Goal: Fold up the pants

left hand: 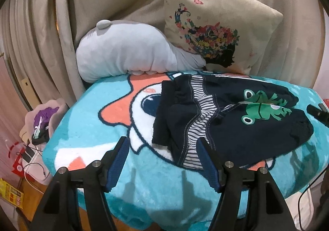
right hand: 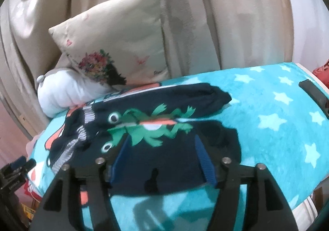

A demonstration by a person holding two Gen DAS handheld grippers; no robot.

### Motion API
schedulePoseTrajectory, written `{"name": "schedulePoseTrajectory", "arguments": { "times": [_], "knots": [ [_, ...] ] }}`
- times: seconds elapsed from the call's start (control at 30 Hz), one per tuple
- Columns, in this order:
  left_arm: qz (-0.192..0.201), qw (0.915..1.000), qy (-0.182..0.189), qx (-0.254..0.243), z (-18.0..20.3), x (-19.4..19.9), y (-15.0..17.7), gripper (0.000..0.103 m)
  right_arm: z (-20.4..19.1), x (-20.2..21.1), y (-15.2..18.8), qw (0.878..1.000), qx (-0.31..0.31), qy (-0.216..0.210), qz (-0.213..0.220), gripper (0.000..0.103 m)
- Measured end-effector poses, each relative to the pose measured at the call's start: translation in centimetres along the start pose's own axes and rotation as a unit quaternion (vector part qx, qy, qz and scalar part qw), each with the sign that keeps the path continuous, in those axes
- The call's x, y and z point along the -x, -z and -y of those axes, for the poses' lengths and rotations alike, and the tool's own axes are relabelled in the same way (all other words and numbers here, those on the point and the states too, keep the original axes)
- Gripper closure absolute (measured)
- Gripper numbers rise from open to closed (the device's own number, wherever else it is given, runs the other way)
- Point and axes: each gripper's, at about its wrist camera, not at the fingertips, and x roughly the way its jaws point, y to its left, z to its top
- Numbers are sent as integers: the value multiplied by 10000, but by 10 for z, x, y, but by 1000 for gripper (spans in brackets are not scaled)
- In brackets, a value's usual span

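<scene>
Gaping wide, both tongs (left hand: 162,144) (right hand: 161,142) hold nothing.

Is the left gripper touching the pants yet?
Cannot tell. In the left wrist view, the open left gripper frames the pants waistband edge; overlap hides any contact or gap.

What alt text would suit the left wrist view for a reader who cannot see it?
Navy pants with a green frog print lie spread on a turquoise cartoon blanket, the striped waistband nearest the open left gripper, whose jaws hold nothing. Behind are a grey plush cushion and a floral pillow against beige curtains.
</scene>
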Motion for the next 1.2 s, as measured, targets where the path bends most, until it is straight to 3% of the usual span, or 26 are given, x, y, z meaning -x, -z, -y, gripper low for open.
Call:
{"name": "schedulePoseTrajectory", "arguments": {
  "times": [0.23, 0.63, 1.2],
  "knots": [
    [-86, 9999, 14, 94, -1, -4, 1, 31, -6, -12, 10, 9998, 20, -19, -209, 39],
    [-581, 9983, 59, -25, 10, -44, -2, 31, -4, -42, 14, 9989, 170, 94, -422, 39],
    [-841, 9964, 54, -110, 24, -64, -4, 31, 2, -52, 14, 9989, 181, 105, -424, 39]
  ]
}}
